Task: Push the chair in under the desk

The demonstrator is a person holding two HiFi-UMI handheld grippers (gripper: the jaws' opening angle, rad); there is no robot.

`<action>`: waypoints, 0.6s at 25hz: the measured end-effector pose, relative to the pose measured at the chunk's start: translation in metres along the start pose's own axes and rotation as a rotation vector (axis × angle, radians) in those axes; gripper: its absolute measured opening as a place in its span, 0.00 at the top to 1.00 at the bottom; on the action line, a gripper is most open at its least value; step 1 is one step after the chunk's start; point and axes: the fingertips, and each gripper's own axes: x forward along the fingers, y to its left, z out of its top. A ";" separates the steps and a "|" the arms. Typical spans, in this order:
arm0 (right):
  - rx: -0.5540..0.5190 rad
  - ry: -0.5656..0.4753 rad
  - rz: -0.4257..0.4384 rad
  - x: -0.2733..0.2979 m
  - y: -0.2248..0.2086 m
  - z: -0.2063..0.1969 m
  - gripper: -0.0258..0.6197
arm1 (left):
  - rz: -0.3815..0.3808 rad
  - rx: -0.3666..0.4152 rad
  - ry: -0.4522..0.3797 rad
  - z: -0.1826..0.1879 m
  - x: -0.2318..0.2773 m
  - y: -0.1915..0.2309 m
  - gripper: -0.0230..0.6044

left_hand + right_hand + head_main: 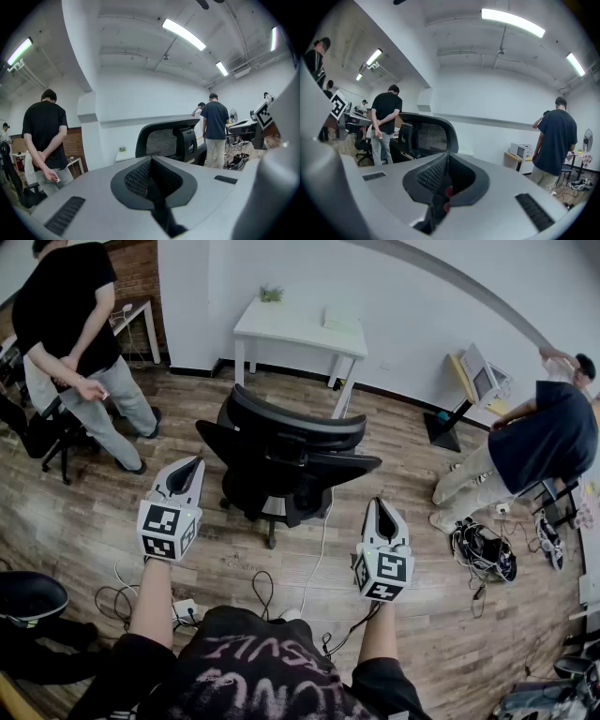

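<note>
Item one, left gripper (190,465): I am holding it out level ahead of me with its jaws closed together on nothing. Item two, right gripper (380,509): I am carrying it the same way, jaws pressed together and empty, only a red mark showing in the slot between them. Item three, black office chair (286,460): it is standing out on the wooden floor (84,521), its mesh back turned toward me, just beyond both grippers and touching neither. Item four, white worktop (300,329): it is sitting against the far wall, well apart from the chair, bearing a small plant (271,293) and a pale box (342,319); the space beneath it is showing open. Item five, loose cables (319,549): they are trailing across the floor near the chair's base. Item six, two people, one standing at far left (80,343) and one bending at far right (539,442), both clear of the path. Progress, as I am judging it: nothing is done so far; the closing-in, the contact with the chair back and the whole push toward the worktop are all remaining.
</note>
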 end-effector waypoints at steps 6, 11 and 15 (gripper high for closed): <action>0.000 -0.003 -0.010 -0.002 0.000 0.002 0.92 | -0.012 0.000 -0.011 0.004 0.001 -0.001 0.94; -0.003 -0.004 -0.014 -0.003 0.005 0.002 0.91 | -0.019 0.011 -0.008 0.000 -0.002 0.003 0.94; -0.002 -0.018 -0.031 -0.006 0.007 0.004 0.91 | -0.028 0.031 0.002 -0.005 -0.004 0.006 0.94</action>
